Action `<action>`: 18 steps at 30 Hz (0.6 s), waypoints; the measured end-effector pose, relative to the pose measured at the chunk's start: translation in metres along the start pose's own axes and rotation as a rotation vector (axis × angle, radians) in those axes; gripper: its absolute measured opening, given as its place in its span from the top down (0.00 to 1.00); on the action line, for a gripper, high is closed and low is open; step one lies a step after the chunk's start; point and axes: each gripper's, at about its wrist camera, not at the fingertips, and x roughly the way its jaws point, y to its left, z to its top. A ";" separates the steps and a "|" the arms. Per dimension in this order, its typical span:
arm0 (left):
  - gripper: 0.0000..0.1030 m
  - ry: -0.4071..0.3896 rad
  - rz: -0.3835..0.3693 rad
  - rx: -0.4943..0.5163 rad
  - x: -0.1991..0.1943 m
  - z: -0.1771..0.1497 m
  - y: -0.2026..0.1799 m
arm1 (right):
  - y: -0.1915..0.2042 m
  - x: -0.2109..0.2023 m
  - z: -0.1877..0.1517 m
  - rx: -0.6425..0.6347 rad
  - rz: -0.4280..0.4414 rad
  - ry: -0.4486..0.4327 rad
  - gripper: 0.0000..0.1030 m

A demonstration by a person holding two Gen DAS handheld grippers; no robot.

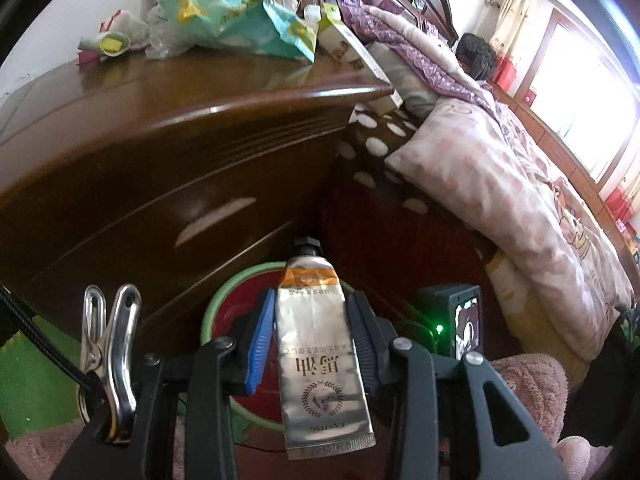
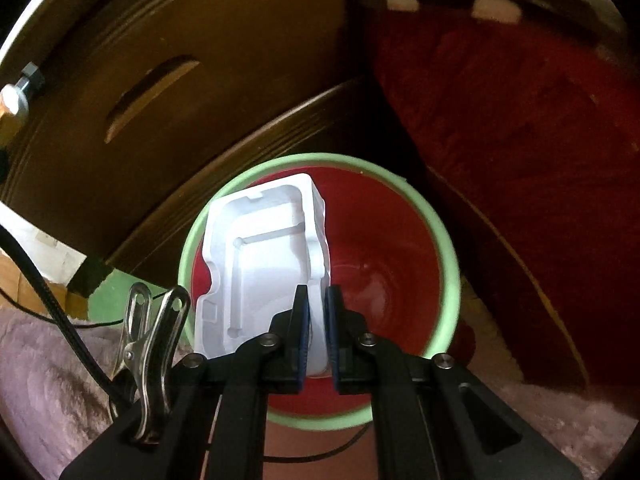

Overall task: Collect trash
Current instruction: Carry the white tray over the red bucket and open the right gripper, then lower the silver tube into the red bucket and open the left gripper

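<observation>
Item: left hand-held gripper (image 1: 312, 344), jaws clamped on a silver cream tube (image 1: 316, 344), cap pointing to 12 o'clock, above the near rim of the green-rimmed red bin (image 1: 224, 300).

Item: right hand-held gripper (image 2: 317, 336), jaws nearly together, pinching one thin wall of a white moulded packaging tray (image 2: 260, 264); the tray hung over the bin (image 2: 440, 240) mouth at about 9 o'clock, its lower left corner overlapping the rim.

Item: further wrappers (image 1: 224, 12) lay on the wooden nightstand (image 1: 160, 92), at 11 o'clock in the left view (not yet collected).

Risk: released as it hung, the tray could catch the rim and tip onto the pink rug (image 2: 48, 380). The tube, not yet centred, might strike the rim and drop outside.
</observation>
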 end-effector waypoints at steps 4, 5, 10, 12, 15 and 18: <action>0.62 0.015 0.005 -0.008 0.007 -0.002 0.003 | 0.000 0.003 0.001 -0.001 0.011 -0.012 0.90; 0.62 0.017 0.006 -0.009 0.007 -0.002 0.003 | 0.000 0.002 0.001 0.000 0.016 -0.018 0.90; 0.62 0.026 0.014 -0.011 0.010 -0.003 0.005 | -0.006 -0.005 -0.002 0.015 0.032 -0.033 0.78; 0.62 0.030 0.015 -0.012 0.013 -0.003 0.005 | -0.005 -0.007 -0.002 0.017 0.034 -0.036 0.74; 0.62 0.035 0.019 -0.015 0.014 -0.004 0.006 | -0.004 -0.008 0.000 0.009 0.036 -0.042 0.72; 0.62 0.042 0.019 -0.018 0.016 -0.005 0.007 | -0.004 -0.010 0.001 0.010 0.039 -0.050 0.72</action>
